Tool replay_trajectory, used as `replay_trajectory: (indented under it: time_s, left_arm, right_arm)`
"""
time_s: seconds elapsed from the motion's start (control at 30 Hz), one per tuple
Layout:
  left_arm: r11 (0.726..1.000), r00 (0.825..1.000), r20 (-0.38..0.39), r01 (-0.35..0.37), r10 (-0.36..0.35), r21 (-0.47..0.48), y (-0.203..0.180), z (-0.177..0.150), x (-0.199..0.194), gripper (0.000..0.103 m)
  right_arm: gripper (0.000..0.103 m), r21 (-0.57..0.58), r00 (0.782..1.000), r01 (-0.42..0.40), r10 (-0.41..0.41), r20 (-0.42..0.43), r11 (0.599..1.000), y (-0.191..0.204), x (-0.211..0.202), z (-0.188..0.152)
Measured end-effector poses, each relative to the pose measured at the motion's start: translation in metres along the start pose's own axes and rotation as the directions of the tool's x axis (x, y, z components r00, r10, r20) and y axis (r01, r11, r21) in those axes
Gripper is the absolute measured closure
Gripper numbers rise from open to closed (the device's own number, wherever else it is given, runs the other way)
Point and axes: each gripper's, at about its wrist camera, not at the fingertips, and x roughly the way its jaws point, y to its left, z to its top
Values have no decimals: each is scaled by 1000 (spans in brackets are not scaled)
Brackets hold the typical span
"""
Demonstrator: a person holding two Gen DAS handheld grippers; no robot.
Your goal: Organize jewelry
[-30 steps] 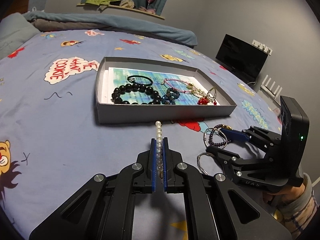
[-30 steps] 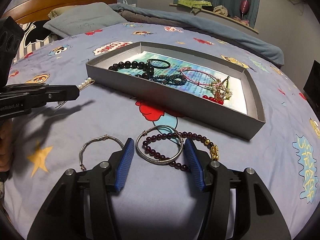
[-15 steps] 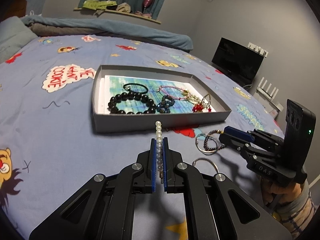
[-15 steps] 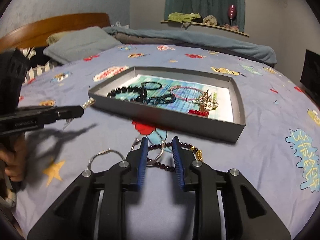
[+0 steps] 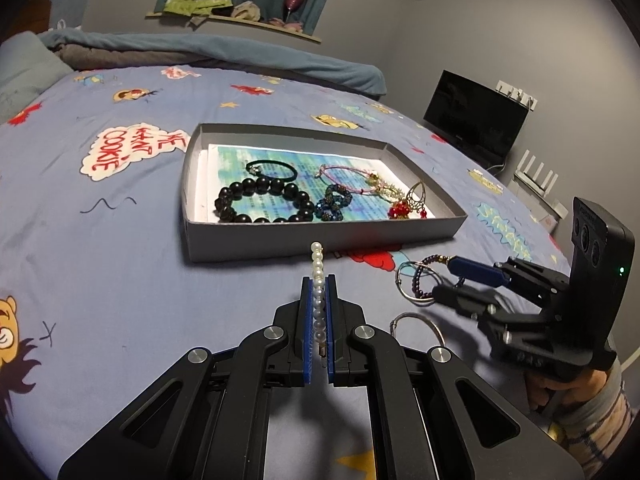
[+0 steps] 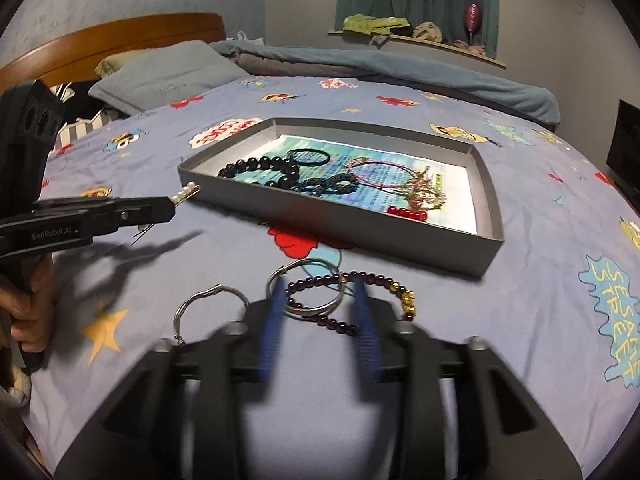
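Observation:
My left gripper (image 5: 319, 280) is shut on a white pearl strand (image 5: 317, 264) and holds it above the bedspread, just short of the grey tray (image 5: 320, 240); it also shows in the right wrist view (image 6: 172, 205). The tray holds a black bead bracelet (image 5: 264, 198), a black band, a pink cord bracelet and red beads. My right gripper (image 6: 318, 296) is open and blurred, its fingers either side of a silver bangle (image 6: 306, 290) and a dark purple bead bracelet (image 6: 352, 300) that lie on the bed. A second silver bangle (image 6: 208, 306) lies left of them.
The tray sits on a blue cartoon-print bedspread (image 5: 100, 240). Pillows and a wooden headboard (image 6: 120, 36) are at the far left. A dark screen (image 5: 476, 120) stands off the bed on the right.
My right gripper closed partway, then opened wide again around the silver bangle and purple bracelet. My left gripper keeps its hold on the pearls and has barely moved.

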Motion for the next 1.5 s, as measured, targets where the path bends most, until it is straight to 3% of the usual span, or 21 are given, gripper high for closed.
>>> replay_trajectory:
  time_s: [0.3, 0.37, 0.77, 1.07, 1.5]
  left_arm:
    - [1000, 1000, -8, 3, -3, 5, -1, -2, 2, 97]
    - [1000, 1000, -9, 4, -4, 5, -1, -2, 2, 97]
    - [1000, 1000, 9, 20, -20, 1, 0, 5, -1, 97]
    - [999, 999, 28, 21, -22, 34, -3, 32, 11, 97]
    - [1000, 1000, 4, -27, 27, 3, 22, 70, 62, 97]
  right_arm:
    - [49, -79, 995, 37, -44, -88, 996, 14, 26, 5]
    - [54, -91, 994, 40, -48, -95, 995, 15, 29, 4]
    - [54, -28, 1000, 13, -12, 24, 1000, 4, 0, 7]
    - [54, 34, 996, -10, 7, 92, 999, -15, -5, 37]
    - [54, 80, 999, -45, 43, 20, 996, -32, 54, 80]
